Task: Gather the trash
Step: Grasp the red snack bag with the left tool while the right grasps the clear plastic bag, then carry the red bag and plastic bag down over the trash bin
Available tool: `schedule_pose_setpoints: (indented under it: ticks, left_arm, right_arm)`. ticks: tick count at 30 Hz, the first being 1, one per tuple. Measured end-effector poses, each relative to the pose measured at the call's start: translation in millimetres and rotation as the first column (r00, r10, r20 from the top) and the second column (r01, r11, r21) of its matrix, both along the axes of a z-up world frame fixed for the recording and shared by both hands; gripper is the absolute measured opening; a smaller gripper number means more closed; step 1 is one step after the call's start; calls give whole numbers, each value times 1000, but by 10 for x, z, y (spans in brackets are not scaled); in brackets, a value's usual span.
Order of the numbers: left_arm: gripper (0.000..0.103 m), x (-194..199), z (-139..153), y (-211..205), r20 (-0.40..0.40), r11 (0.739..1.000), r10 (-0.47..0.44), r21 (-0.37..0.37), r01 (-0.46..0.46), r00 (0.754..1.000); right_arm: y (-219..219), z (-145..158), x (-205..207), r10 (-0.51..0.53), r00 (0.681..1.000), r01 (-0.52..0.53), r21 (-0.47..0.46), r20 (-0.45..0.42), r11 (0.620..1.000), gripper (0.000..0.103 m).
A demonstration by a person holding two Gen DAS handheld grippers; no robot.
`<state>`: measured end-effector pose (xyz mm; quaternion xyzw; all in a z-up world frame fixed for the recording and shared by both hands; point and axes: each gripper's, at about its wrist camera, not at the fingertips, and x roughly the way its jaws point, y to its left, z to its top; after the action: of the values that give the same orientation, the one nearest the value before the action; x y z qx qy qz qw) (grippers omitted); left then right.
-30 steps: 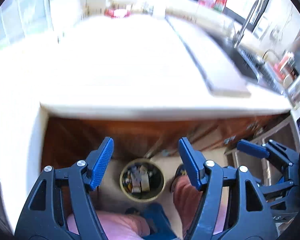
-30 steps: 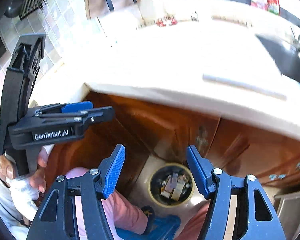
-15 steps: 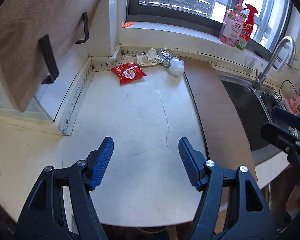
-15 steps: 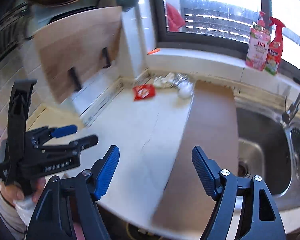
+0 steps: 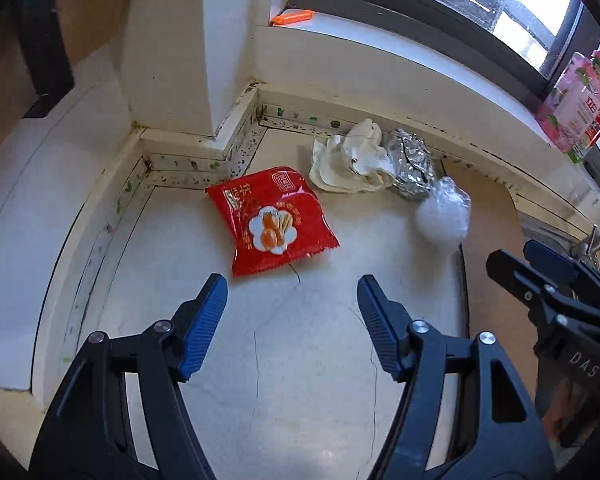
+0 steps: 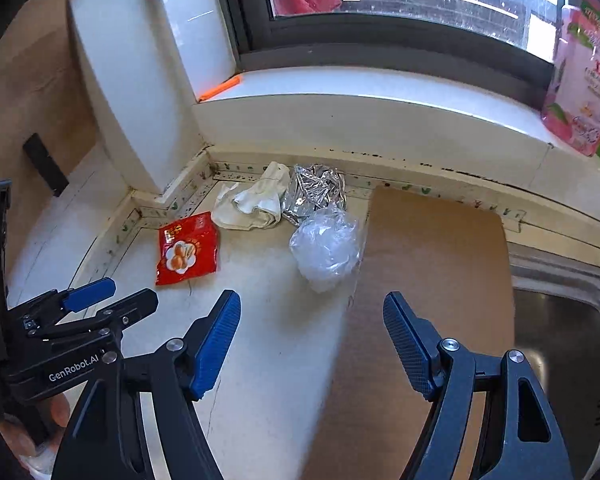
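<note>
Trash, four pieces, far corner of the pale stone bench below the window.

Left wrist view: flat red foil snack packet, nearest and leftmost, lying just ahead of the left hand-held gripper, whose jaws stand released with nothing between them. Crumpled cream paper wad behind it, against the back kerb. Crushed silver foil ball touching the wad on its right. Scrunched clear plastic film nearer and right, at the edge of a brown board. Risk: the packet lies flat, so the pads may skate over it or push it into the corner instead of pinching it.

Right wrist view: same four pieces; the film is straight ahead of the right hand-held gripper, released, its jaws having just been widening, empty. Brown flat board to the right, steel sink beyond it. Risk: the film is light and springy, so a shallow bite may let it slip free, or a nudge may roll it onto the board. The two hand-held grippers are near each other and could collide.
</note>
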<state>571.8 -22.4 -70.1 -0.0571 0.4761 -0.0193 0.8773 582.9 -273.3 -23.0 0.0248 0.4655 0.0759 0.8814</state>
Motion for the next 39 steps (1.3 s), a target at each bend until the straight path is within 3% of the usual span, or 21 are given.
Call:
schedule_pose_setpoints:
  ticks: [5,13,15,19,21,23,25,32,39]
  left_arm:
    - [65,394,-212,59,-13,998,56,-6,-56,998]
    - [65,721,-448,145,-18,988,143,-62,-144,990]
    - [65,777,-489,115,-17,988,146,-46,-147,989]
    - [65,846,-553,29,-1,990,142,19,-142,990]
    - [59,833,-552,-12,14,989,140,39,-140,990]
    - [36,822,-550,-60,26,989,131,59,-133,991]
    - [20,784,-533,-100,22,989,124,75,-125,992]
    - [8,568,-319,-167,34,992,66,105,-69,997]
    - [7,-19,50,-157,40,998,-5,63,3,999]
  right_arm:
    - [107,-441,331,-7,1000,7,15,3,1000,76]
    - [155,-682,534,-29,999,28,27,29,999,75]
    - [153,-715,548,-28,999,27,30,39,999,69]
    - [141,-822,584,-22,1000,21,47,18,999,43]
    - [159,-840,562,-14,999,12,42,38,999,41]
    - [184,-849,540,-1,999,0,32,49,999,38]
    - [191,-838,514,1,998,-4,39,55,999,35]
    - [159,-733,330,6,999,-11,127,42,992,29]
    - [109,-371,-191,7,999,-17,196,53,981,28]
